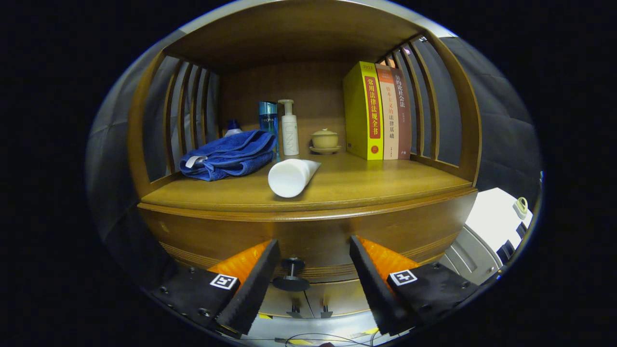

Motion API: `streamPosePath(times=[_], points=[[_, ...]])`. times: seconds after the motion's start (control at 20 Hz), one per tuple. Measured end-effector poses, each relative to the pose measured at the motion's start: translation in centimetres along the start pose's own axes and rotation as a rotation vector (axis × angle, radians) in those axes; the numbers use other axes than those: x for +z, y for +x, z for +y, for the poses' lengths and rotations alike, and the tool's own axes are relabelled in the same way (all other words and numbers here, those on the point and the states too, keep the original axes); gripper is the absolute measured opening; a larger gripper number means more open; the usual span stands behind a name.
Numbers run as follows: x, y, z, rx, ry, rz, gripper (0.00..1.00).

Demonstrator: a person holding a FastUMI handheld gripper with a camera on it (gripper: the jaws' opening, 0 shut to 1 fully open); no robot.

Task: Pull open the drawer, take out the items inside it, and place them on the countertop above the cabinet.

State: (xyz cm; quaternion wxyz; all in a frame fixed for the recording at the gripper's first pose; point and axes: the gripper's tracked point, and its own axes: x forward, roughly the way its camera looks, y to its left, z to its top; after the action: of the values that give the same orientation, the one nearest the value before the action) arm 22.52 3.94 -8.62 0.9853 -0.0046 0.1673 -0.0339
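Wooden and brown, the drawer (308, 241) runs wide across the cabinet front under the countertop (366, 183), its long axis level from side to side and its face turned toward the gripper (313, 284). It looks shut, flush with the cabinet. A small dark knob (291, 274) sticks out from its middle, pointing back at the camera. The claw's fingers stand apart, one on each side of the knob, touching nothing. On the countertop a white tube (291, 177) lies with its cap end toward the front edge; behind it are a folded blue towel (229, 155), bottles (289, 127), a lidded cup (325, 140) and upright books (381, 111).
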Motion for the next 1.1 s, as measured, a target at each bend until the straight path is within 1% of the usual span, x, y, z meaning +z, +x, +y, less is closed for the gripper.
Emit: streamPosePath(times=[0.15, 0.3, 0.45, 0.6, 0.9, 1.1], points=[[0.3, -0.4, -0.2, 0.001, 0.001, 0.002, 0.98], [2.0, -2.6, -0.3, -0.003, 0.005, -0.040, 0.98], [3.6, -5.6, -0.5, -0.014, -0.014, -0.072, 0.98], [5.3, -9.1, -1.0, -0.020, -0.005, -0.116, 0.98], [9.2, -16.5, -2.5, -0.043, 0.002, -0.246, 0.98], [9.7, -20.2, -3.2, -0.062, -0.029, -0.307, 0.98]])
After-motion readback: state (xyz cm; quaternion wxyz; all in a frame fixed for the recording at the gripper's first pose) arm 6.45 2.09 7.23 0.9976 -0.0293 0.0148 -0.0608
